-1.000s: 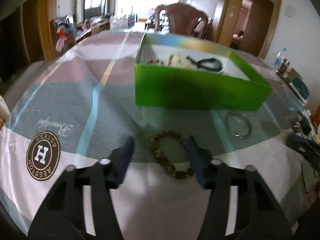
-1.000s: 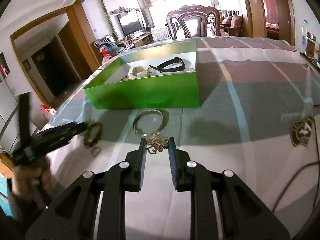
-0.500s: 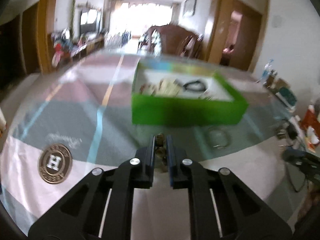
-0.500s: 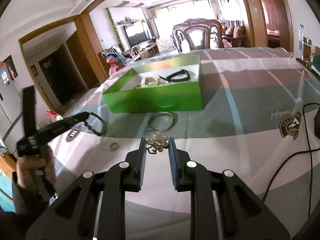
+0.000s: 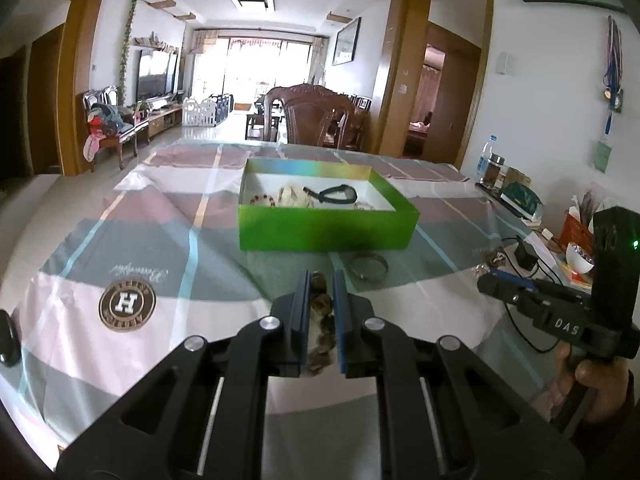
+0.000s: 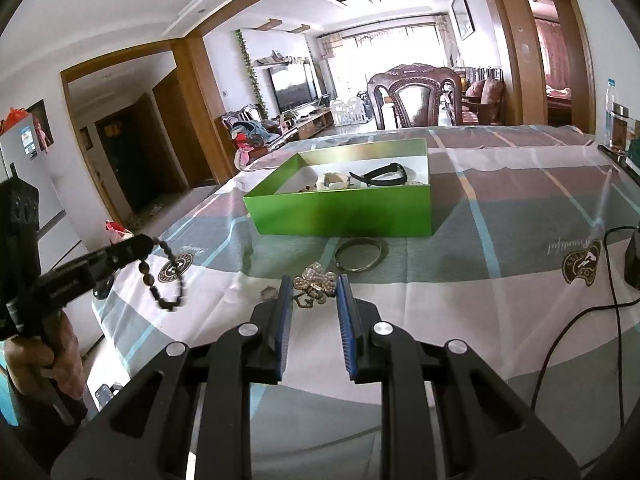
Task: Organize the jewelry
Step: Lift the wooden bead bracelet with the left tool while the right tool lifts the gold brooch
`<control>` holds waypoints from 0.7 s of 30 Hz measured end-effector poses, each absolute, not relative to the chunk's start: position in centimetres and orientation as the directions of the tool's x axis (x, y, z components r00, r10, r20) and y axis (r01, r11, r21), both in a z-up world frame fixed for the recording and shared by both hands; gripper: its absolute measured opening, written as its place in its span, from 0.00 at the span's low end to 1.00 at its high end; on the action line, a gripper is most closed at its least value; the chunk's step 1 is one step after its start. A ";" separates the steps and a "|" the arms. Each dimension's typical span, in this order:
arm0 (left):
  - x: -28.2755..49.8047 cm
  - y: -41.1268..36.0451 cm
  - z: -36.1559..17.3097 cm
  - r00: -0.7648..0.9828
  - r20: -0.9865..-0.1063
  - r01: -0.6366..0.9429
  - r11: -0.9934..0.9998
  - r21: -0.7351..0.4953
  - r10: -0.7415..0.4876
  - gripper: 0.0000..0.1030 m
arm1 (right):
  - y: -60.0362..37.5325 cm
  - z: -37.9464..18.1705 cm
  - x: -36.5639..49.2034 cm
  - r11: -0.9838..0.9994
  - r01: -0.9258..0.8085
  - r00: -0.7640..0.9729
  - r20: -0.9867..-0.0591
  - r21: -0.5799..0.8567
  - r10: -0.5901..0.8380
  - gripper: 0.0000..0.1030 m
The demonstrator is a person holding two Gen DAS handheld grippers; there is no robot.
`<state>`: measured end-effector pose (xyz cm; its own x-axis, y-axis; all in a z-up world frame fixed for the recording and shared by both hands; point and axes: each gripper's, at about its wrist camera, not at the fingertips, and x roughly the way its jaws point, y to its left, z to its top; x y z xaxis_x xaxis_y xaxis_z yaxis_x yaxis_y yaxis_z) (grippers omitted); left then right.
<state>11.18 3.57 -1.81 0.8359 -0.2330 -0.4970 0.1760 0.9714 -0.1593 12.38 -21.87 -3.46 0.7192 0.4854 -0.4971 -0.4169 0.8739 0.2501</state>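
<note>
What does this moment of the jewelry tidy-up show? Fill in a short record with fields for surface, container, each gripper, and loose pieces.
surface: table under a checked cloth
container: open green box, already holding a black band and other pieces
left gripper: shut on a brown bead bracelet, which dangles clear of the cloth
right gripper: shut on a pearly brooch
loose pieces: metal bangle on the cloth in front of the box; small ring near the brooch
</note>
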 end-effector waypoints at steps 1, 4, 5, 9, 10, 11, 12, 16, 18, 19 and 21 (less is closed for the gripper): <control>11.1 3.7 -2.0 0.832 -0.502 0.175 0.971 -0.163 -0.234 0.11 | -21.8 -3.5 12.2 0.875 -0.416 0.720 -0.497 0.248 0.484 0.21; 10.9 3.9 -2.4 0.827 -0.511 0.170 0.971 -0.168 -0.233 0.11 | -21.8 -3.6 12.0 0.876 -0.412 0.720 -0.500 0.250 0.481 0.21; 10.8 3.9 -2.5 0.824 -0.516 0.171 0.971 -0.166 -0.234 0.11 | -21.8 -3.6 12.0 0.877 -0.410 0.721 -0.501 0.249 0.479 0.21; 10.7 3.8 -2.7 0.821 -0.517 0.182 0.969 -0.167 -0.243 0.11 | -21.9 -3.6 11.9 0.879 -0.409 0.723 -0.501 0.247 0.476 0.21; 10.7 3.8 -2.8 0.820 -0.518 0.183 0.969 -0.167 -0.244 0.11 | -21.9 -3.6 11.9 0.878 -0.408 0.723 -0.499 0.248 0.477 0.21; 10.7 3.8 -2.8 0.820 -0.518 0.182 0.969 -0.168 -0.244 0.11 | -21.9 -3.6 11.9 0.878 -0.407 0.723 -0.500 0.250 0.477 0.21; 10.7 3.7 -2.8 0.819 -0.519 0.183 0.969 -0.168 -0.245 0.11 | -21.9 -3.7 11.9 0.879 -0.407 0.722 -0.502 0.250 0.477 0.21; 10.7 3.7 -2.9 0.818 -0.520 0.183 0.968 -0.169 -0.246 0.11 | -21.9 -3.8 11.9 0.879 -0.405 0.720 -0.505 0.251 0.476 0.21; 10.8 3.7 -3.0 0.816 -0.523 0.183 0.968 -0.169 -0.246 0.11 | -22.0 -3.9 11.9 0.879 -0.403 0.720 -0.506 0.253 0.475 0.21; 10.9 3.6 -3.1 0.816 -0.524 0.182 0.969 -0.170 -0.245 0.11 | -22.0 -3.9 11.9 0.880 -0.403 0.720 -0.506 0.253 0.475 0.21; 10.9 3.6 -3.2 0.814 -0.526 0.184 0.968 -0.170 -0.247 0.11 | -22.1 -3.9 11.9 0.880 -0.403 0.719 -0.507 0.253 0.475 0.21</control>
<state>10.89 3.61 -3.17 0.8139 -0.2472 -0.5257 0.1841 0.9681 -0.1703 11.92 -22.05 -3.93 0.7194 0.4749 -0.5069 -0.4028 0.8797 0.2526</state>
